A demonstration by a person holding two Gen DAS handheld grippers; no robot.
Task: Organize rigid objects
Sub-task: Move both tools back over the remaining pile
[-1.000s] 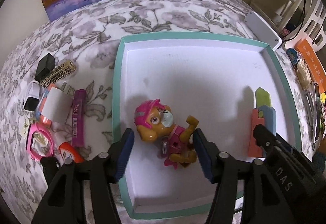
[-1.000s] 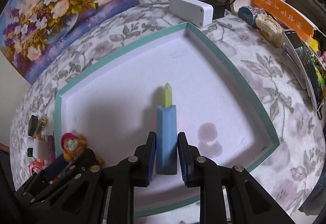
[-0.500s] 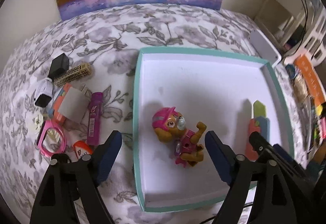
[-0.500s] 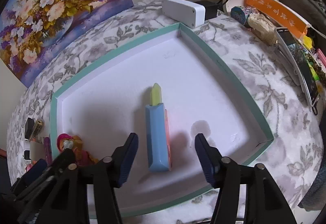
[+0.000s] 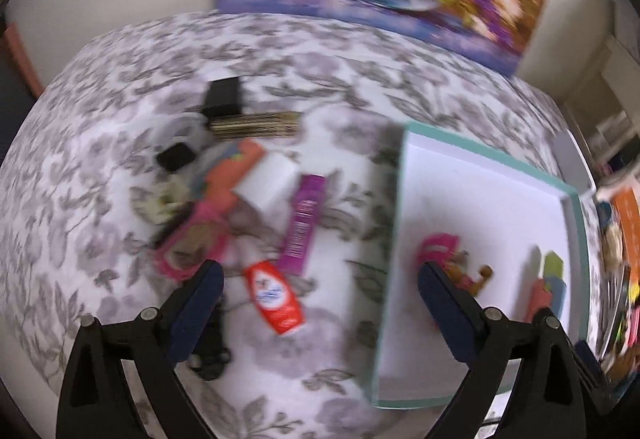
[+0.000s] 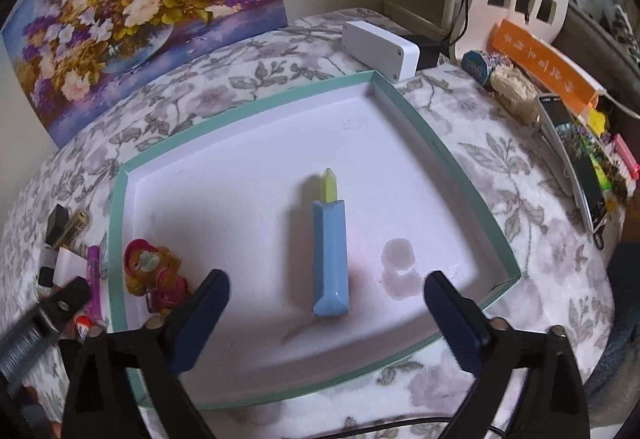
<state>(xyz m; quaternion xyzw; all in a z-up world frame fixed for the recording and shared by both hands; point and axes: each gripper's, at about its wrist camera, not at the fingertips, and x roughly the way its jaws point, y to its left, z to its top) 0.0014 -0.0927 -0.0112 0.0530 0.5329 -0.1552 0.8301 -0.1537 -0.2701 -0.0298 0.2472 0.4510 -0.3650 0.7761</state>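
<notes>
Left wrist view motion-blurred; right wrist view sharp, soft daylight (fisheye corners dark, bowed).

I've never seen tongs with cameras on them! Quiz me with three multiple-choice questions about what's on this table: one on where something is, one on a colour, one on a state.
1. Where does the toy dog figure lie?
A. inside the teal-rimmed tray
B. on the floral cloth
C. on the white box

2. What colour is the longest part of the stick-shaped piece in the tray?
A. red
B. light blue
C. black

3. How does the right gripper stand?
A. clamped on the stick-shaped piece
C. clamped on the toy dog figure
B. jaws apart, holding nothing

Answers: 1 A, the figure lies near the tray's left wall. 2 B, its body is light blue with a yellow-green tip. 3 B, its jaws are opening, with the piece lying free between them.
</notes>
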